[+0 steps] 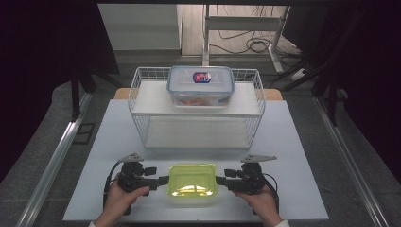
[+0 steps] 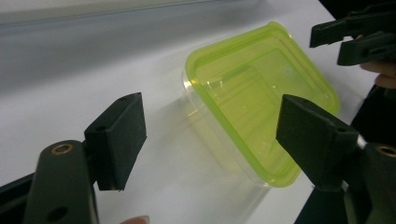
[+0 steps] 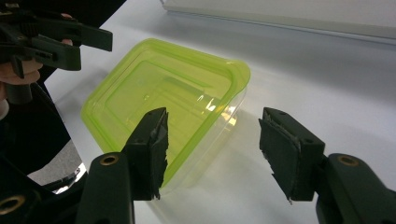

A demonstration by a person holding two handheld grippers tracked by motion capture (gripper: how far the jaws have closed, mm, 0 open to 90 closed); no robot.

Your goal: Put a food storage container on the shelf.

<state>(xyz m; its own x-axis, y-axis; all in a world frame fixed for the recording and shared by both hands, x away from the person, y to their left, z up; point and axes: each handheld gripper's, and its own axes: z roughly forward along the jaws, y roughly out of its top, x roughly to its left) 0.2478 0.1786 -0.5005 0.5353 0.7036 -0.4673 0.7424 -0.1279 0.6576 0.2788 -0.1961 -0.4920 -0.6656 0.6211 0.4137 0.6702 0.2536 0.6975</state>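
Green-lidded container (image 1: pixel 192 184) rests on tabletop (image 1: pixel 293 156), flanked by left hand-held gripper (image 1: pixel 163 180) and right hand-held gripper (image 1: pixel 221 179), both jaws apart, positioned for a two-sided lift.

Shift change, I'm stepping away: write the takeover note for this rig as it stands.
Left gripper: open, at the left end of the green-lidded container, holding nothing.
Right gripper: open, at its right end, also empty.
Container: lid on, on the white table near the front edge, between the grippers.
Wire rack behind bears a blue-lidded box on its top shelf.
Left: grip the green container; not yet lifted.
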